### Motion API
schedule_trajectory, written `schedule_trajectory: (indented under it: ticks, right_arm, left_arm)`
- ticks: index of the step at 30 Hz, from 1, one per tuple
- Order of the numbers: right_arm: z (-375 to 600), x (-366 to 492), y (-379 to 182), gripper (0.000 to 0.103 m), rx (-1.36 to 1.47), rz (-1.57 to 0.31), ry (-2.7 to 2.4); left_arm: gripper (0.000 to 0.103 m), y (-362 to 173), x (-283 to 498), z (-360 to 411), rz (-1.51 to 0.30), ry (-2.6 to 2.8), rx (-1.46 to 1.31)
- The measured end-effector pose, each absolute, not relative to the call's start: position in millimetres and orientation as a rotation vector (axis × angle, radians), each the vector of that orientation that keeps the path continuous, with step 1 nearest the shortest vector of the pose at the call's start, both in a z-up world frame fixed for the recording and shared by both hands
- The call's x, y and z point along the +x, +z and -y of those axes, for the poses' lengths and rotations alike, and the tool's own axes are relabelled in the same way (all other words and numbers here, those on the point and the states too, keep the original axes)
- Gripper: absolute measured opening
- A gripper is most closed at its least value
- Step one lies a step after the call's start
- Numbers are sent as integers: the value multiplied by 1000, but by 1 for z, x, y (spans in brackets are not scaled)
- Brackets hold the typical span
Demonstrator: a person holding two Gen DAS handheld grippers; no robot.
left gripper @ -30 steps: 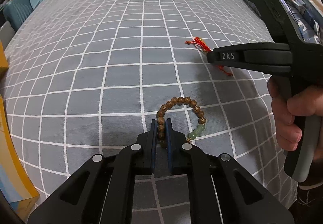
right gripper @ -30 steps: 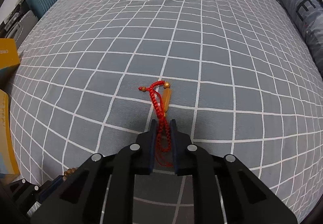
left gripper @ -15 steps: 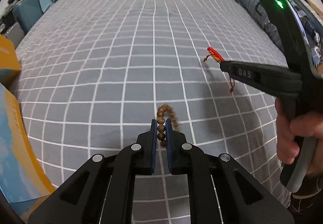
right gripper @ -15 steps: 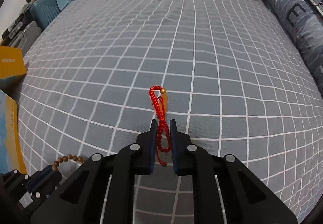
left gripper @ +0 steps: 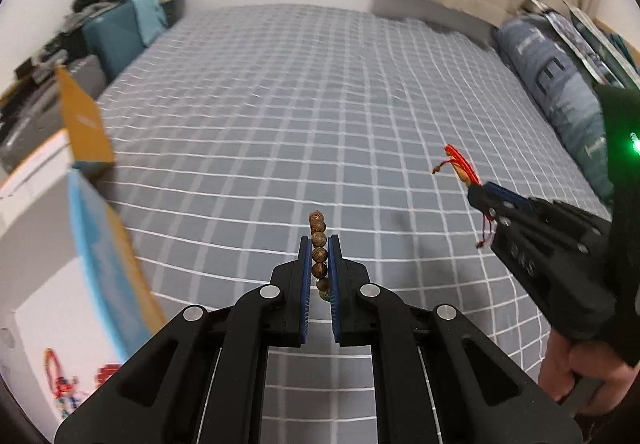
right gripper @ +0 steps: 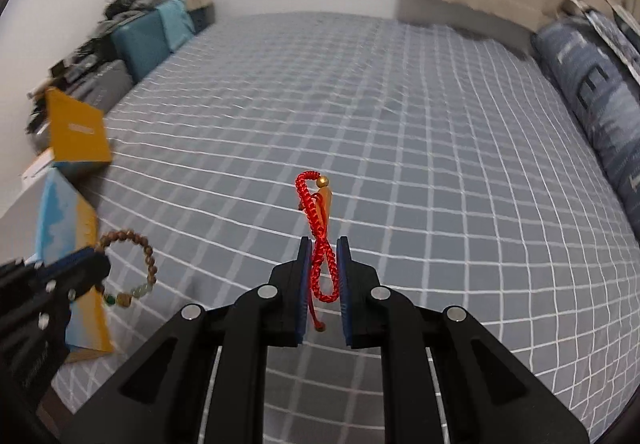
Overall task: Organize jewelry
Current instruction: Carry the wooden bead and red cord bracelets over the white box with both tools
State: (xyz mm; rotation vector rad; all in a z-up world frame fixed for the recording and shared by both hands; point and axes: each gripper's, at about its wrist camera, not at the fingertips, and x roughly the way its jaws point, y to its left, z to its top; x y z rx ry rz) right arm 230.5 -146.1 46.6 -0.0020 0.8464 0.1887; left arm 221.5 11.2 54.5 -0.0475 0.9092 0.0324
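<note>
Jewelry hangs in both of your grippers, lifted clear above the grey checked bedspread point(left gripper: 304, 116), which fills both views. At the bed's right edge lies a blue patterned pillow point(right gripper: 592, 92). At its left edge stands an open box with orange and light-blue flaps point(left gripper: 104, 244); only your left wrist view looks down into its white interior, where some red and coloured pieces point(left gripper: 64, 388) lie, too blurred to name.

Your left gripper point(left gripper: 319, 256) is pinching the wooden bead bracelet point(left gripper: 319, 244). From its own camera you see the bracelet edge-on, as a single column of brown beads between the blue pads point(left gripper: 306, 276). Your right wrist view shows what that hides: the full ring of beads point(right gripper: 132, 264), with pale green ones at its lower side, dangling beside the box.

Your right gripper point(right gripper: 324, 256) is pinching the red braided cord bracelet point(right gripper: 320, 240), which loops between the pads and rises to a small gold bead point(right gripper: 322, 181). The left view shows the same cord point(left gripper: 460, 164) from the side, with loose red ends point(left gripper: 486, 228) trailing below the gripper.
</note>
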Motion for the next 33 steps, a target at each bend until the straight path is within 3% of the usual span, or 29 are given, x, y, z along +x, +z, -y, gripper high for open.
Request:
schedule_trajectory:
  ticks: [14,24,33]
  right_arm:
    - [22,189,102,12,-87,-735,404]
    - [-85,156,111,12,-175,-707,583]
    - [-162,132,81,12,-250,-759,691]
  left_arm:
    - [8,112,156,-137,-815,256,-93]
    - [8,107,91,-227,-807,424,-174]
    - [8,78,47,-286,-839,535,-259]
